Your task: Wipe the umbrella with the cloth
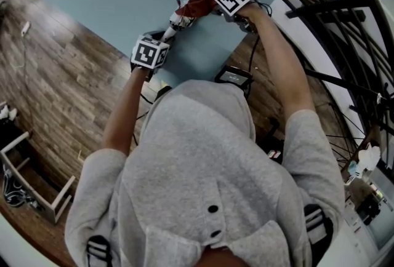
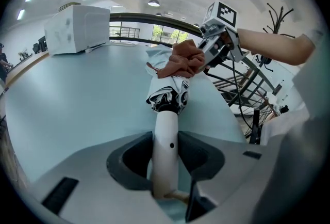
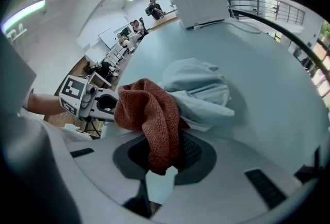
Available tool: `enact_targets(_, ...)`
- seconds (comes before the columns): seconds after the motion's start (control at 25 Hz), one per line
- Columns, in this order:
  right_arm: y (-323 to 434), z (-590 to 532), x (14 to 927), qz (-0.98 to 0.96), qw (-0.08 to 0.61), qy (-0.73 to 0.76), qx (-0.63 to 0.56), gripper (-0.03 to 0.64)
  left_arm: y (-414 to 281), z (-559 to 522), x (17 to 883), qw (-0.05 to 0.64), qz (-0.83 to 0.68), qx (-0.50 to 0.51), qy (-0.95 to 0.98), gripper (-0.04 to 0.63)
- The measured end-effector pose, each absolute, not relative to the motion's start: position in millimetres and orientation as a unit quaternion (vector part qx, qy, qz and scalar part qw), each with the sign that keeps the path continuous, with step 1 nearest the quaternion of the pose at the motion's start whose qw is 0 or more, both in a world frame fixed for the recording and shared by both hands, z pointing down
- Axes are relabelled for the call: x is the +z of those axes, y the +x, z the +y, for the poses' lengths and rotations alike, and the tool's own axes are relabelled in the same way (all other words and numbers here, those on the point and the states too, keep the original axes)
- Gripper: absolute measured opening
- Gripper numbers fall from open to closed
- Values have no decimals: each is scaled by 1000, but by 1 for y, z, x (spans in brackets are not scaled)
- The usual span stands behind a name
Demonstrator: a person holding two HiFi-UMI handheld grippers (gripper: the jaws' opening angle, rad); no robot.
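Umbrella (image 2: 168, 95): folded, at the pale surface's (image 2: 72, 99) near right part, white handle (image 2: 166, 130) nearest.
Left tool (image 2: 166, 155): clamped on the handle.
Right tool (image 3: 163, 152): pinching the rust cloth (image 3: 150, 114) against the canopy (image 3: 198, 86).
Technique: steady the handle; draw the cloth along the folds with even pressure.
Views: the left gripper view alone shows the grip on the handle.

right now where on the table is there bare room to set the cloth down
Bare table spreads wide from the umbrella to the white box at the far end. Another bare patch lies past the canopy, toward the railing. Crowded: the near edge, where the left claw grips the handle and the right claw holds the cloth against the umbrella.
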State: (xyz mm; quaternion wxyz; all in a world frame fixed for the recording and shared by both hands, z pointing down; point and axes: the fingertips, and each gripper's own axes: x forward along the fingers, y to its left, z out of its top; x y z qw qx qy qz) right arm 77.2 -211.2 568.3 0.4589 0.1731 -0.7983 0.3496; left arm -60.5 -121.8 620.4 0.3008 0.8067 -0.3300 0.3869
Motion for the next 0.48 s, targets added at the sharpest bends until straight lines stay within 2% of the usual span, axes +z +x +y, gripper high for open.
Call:
enact_targets(0.16, 103, -237, 563, -798, 448, 234, 329, 74, -62, -122, 621, 303, -330, 386, 806, 160)
enact_targets(0.32, 156, -282, 550, -772, 440, 375, 263, 74, -61, -122, 621, 302, -330, 387, 806, 160)
enact_targets(0.48, 191, -301, 523, -758, 395, 466, 227, 73, -61, -124, 620, 308, -333, 376, 808, 160)
